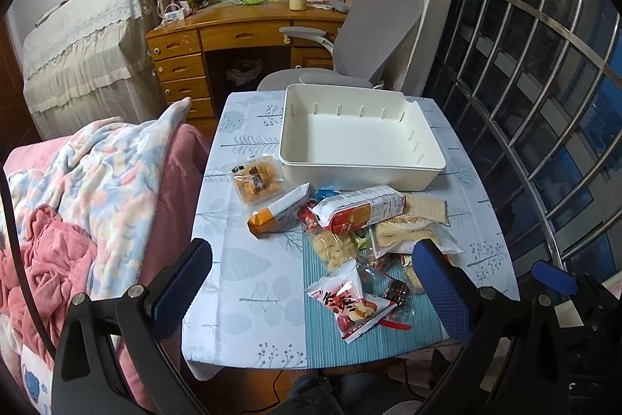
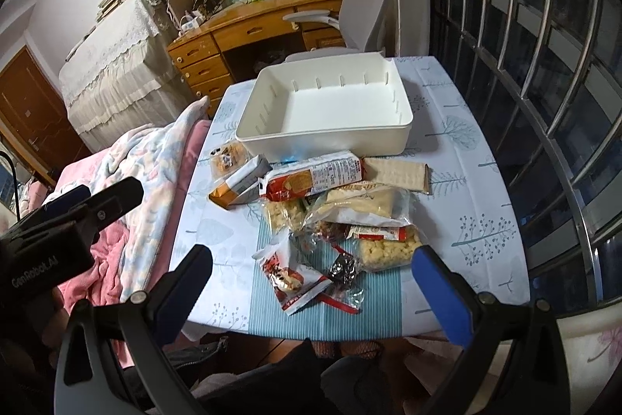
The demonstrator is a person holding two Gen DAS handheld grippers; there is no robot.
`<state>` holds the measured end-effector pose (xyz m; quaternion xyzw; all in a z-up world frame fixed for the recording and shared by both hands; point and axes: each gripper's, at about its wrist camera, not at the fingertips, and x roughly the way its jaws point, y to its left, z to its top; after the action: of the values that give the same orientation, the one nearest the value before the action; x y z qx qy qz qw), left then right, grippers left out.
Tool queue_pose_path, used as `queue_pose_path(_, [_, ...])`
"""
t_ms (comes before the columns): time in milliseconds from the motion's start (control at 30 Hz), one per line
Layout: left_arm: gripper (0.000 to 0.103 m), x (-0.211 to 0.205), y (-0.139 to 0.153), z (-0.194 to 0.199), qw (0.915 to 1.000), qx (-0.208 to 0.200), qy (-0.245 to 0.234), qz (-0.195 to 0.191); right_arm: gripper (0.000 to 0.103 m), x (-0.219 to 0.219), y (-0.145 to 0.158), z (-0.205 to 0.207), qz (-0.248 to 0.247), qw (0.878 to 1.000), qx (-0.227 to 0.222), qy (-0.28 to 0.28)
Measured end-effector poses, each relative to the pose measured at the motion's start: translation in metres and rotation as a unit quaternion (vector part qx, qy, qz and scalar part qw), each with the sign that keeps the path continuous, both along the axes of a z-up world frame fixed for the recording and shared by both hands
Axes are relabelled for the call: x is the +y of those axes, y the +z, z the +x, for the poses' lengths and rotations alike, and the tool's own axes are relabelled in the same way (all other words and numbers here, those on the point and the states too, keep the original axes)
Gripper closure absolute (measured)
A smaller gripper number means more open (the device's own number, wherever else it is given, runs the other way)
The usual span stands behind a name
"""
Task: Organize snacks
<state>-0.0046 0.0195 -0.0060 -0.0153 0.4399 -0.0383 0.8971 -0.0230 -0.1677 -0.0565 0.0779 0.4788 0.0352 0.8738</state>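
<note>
An empty white bin [image 1: 359, 169] [image 2: 322, 142] stands at the far side of the small table. In front of it lies a heap of snacks: a red biscuit pack [image 1: 361, 209] [image 2: 315, 179], an orange-and-grey pack [image 1: 278, 214] [image 2: 237, 187], a clear-wrapped cake [image 1: 254, 179] [image 2: 227, 158], a cracker sleeve [image 1: 425, 207] [image 2: 396, 174] and a red-and-white packet [image 1: 350, 302] [image 2: 291, 279]. My left gripper [image 1: 313, 247] hovers open near the table's front edge. My right gripper [image 2: 313, 254] hangs open beside it. Neither holds anything.
A leaf-print cloth [image 1: 241, 271] and a teal striped mat [image 2: 322, 317] cover the table. A bed with pink and pastel blankets [image 1: 97, 189] borders its left side. Behind the table stand a grey office chair [image 1: 381, 22] and a wooden desk [image 1: 233, 34]. Window bars [image 1: 544, 84] run along the right.
</note>
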Motion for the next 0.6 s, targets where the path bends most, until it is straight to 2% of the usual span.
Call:
queue_pose_path(300, [0.001, 0.012, -0.009, 0.002, 0.9998, 0.01, -0.016, 0.0, 0.0, 0.006, -0.003, -0.007, 0.002, 0.999, -0.019, -0.03])
queue_pose_path(600, [0.001, 0.024, -0.024, 0.008, 0.999, 0.037, -0.02, -0.012, 0.0, 0.012, -0.011, -0.01, -0.001, 0.999, -0.006, -0.044])
